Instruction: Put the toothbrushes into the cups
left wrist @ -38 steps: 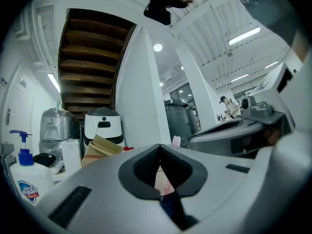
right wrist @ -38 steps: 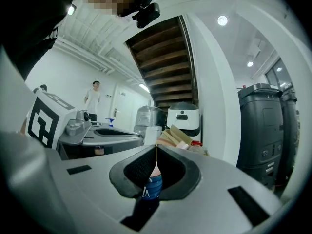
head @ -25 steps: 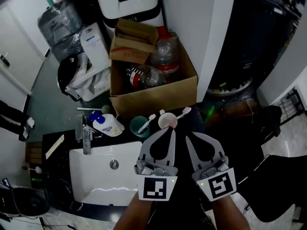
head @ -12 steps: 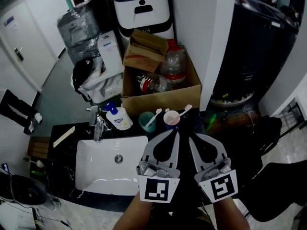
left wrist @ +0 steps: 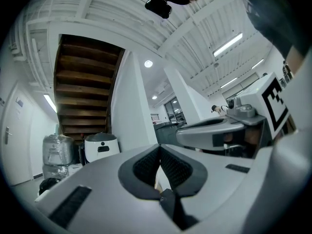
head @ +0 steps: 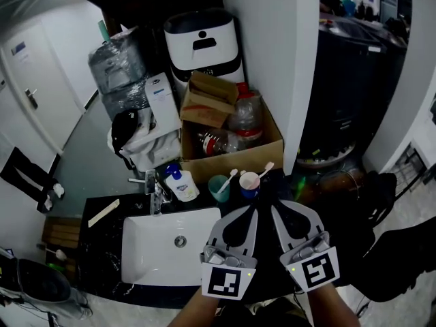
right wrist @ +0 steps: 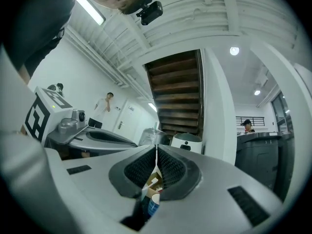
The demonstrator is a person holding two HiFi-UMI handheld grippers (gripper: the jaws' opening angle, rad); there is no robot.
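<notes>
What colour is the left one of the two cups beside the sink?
The cup is teal green; it shows best in the head view.

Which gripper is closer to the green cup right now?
Left. In the head view the left gripper sits just below and right of the green cup; the right gripper is farther right, past the white cup. Neither touches it.

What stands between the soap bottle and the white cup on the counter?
In the head view, the green cup stands between the soap bottle and the white cup, with a toothbrush leaning in it.
</notes>
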